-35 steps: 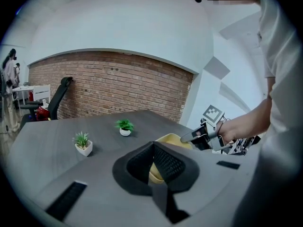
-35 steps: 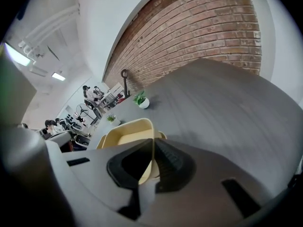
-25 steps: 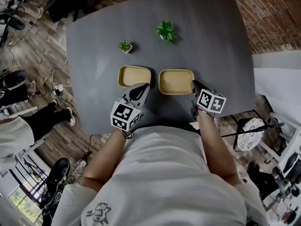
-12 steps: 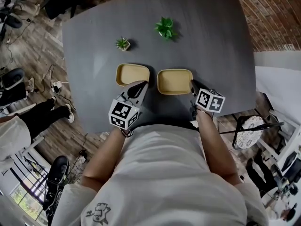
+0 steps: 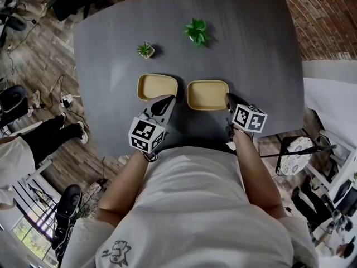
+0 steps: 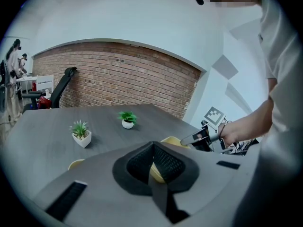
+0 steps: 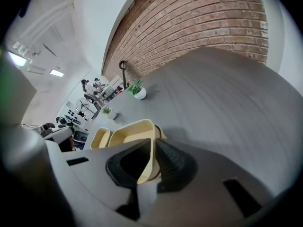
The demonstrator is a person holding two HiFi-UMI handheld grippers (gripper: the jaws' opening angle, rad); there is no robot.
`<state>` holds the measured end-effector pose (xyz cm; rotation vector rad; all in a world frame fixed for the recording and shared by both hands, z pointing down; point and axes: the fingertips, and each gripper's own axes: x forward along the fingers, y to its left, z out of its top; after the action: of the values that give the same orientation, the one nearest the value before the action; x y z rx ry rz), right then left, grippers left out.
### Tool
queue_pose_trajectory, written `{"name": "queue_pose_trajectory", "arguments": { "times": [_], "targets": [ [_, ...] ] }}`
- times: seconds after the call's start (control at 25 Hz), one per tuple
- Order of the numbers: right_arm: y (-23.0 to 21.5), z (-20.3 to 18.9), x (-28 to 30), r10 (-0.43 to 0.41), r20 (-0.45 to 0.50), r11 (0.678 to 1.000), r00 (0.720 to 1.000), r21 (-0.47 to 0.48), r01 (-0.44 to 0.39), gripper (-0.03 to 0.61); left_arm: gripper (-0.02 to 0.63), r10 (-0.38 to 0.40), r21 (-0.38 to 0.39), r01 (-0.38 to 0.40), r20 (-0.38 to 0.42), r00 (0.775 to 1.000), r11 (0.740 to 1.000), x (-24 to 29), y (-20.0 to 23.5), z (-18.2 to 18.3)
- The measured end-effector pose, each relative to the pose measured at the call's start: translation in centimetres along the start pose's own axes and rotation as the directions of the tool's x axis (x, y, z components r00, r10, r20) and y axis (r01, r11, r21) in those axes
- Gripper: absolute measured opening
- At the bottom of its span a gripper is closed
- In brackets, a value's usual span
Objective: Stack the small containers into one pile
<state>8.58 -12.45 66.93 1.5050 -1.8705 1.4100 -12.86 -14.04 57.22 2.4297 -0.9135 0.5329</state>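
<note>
The near edge of the worktop (image 5: 254, 54) runs at 6 o'clock, just under both wrists. The left hand-held gripper (image 5: 169, 99) has its jaws drawn almost together on a sliver of yellow rim, at the 5 o'clock corner of the left container (image 5: 158, 86). The right hand-held gripper (image 5: 229, 98) straddles the 4 o'clock corner of the right container (image 5: 207, 94), one jaw inside and one outside. Its jaws have just been easing open, but the thin wall fills the slit between the pads. Both containers sit flat, side by side and not stacked, with a narrow strip of grey between them. Open surface stretches from the left one at 9 o'clock and from the right one at 3 o'clock, out to the side edges. Farther off, a small plant (image 5: 145, 51) at 11 o'clock and a larger plant (image 5: 196, 33) at 12 o'clock stand well apart from the containers, with more grey behind them up to the far edge. Beyond that edge are wooden floor (image 5: 39, 54) at 10 o'clock and a brick wall (image 5: 326, 15) at 2 o'clock
</note>
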Motion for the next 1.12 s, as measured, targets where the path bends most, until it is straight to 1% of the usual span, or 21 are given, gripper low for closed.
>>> {"name": "queue_pose_trajectory", "arguments": {
  "times": [0.36,0.8,1.12],
  "targets": [
    [0.9,0.3,-0.9,0.012,0.016,0.998,1.0,-0.055,-0.011,0.098,0.011,-0.001,0.018,0.0,0.024,1.0,1.0,-1.0,-0.3,0.7],
    [3.9,1.2,-4.8,0.025,0.109,0.98,0.994,-0.198,-0.003,0.104,0.011,-0.009,0.071,0.004,0.077,0.997,0.997,-4.0,-1.4,2.0],
    [6.5,1.2,-7.9,0.056,0.205,0.967,0.977,-0.253,-0.002,0.104,0.011,-0.025,0.115,0.007,0.153,0.988,0.993,-7.4,-2.6,4.2]
  ]
}}
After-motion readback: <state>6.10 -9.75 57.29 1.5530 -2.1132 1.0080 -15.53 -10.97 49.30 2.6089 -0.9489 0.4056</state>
